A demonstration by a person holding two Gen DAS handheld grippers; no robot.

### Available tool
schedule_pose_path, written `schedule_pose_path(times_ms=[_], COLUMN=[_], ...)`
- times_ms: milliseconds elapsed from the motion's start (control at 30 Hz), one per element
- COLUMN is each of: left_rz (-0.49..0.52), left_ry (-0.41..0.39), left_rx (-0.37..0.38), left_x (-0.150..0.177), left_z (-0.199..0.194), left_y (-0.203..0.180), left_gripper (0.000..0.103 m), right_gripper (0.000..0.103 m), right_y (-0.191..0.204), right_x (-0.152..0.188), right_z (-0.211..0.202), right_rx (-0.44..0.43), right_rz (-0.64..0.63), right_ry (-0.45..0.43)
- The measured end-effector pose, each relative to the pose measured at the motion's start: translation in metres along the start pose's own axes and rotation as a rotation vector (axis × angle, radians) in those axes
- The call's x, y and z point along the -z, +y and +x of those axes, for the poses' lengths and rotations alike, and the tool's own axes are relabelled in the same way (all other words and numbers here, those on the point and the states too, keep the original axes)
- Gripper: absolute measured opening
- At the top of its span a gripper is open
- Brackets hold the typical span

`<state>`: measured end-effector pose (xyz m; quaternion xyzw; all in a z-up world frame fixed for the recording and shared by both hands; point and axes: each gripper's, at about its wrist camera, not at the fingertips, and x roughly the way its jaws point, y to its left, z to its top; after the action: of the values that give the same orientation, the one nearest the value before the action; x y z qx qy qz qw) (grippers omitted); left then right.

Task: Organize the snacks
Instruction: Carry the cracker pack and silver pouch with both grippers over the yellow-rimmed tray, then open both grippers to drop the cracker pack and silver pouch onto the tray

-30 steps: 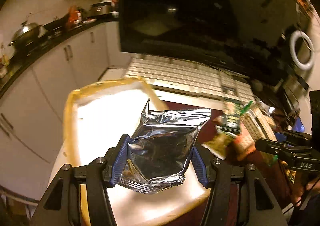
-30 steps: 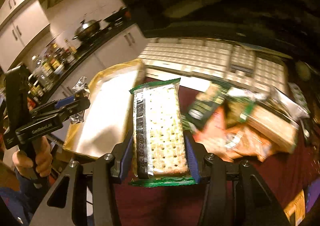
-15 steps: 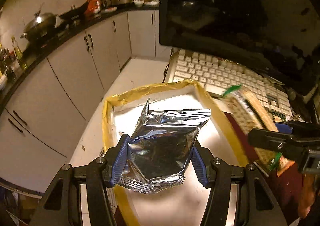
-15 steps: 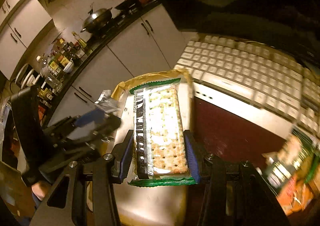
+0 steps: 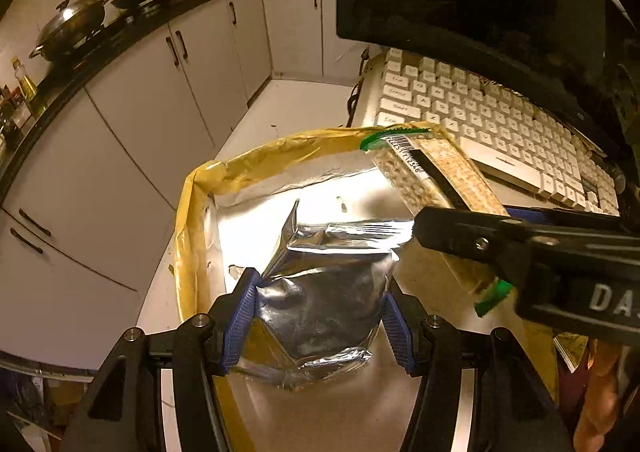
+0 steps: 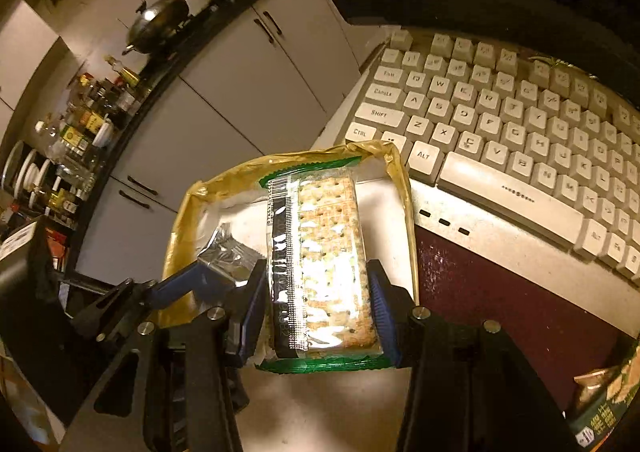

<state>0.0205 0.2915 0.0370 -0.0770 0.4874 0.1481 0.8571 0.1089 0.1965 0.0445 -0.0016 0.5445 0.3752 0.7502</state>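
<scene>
Lower centre of left wrist view: left claw (image 5: 320,312) clamped on silver foil pouch (image 5: 324,292), held over foil-lined tray (image 5: 192,212) w/ yellow rim. Right of frame: right claw body holds cracker pack (image 5: 424,176) over tray's far corner. Right wrist view, lower left: left claw w/ pouch. Centre: right claw (image 6: 320,312) clamped on cracker pack (image 6: 328,260) above tray. Upper right: keyboard (image 6: 520,124) on desk (image 6: 500,312); more snack packs (image 6: 604,392) at lower right edge.

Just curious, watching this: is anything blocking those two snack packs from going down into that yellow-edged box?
Nothing visible. The silver pouch in the left gripper and the cracker pack in the right gripper hang over the open box, whose shiny floor looks bare.
</scene>
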Motion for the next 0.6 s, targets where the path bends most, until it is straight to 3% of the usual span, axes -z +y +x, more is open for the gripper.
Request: schedule_pose_path(times_ms=[233, 600], left_rz=[-0.015, -0.035], left_ry=[0.020, -0.021], left_rx=[0.003, 0.011], left_x=[-0.001, -0.002], left_z=[0.010, -0.004], left_y=[0.000, 0.004], left_gripper=[0.062, 0.062], right_gripper=[0.047, 0.051], right_y=[0.011, 0.032], right_x=[-0.006, -0.008], right_z=[0.016, 0.025], right_rx=[0.040, 0.074], right_rz=[-0.017, -0.055], right_ry=[0.009, 0.009])
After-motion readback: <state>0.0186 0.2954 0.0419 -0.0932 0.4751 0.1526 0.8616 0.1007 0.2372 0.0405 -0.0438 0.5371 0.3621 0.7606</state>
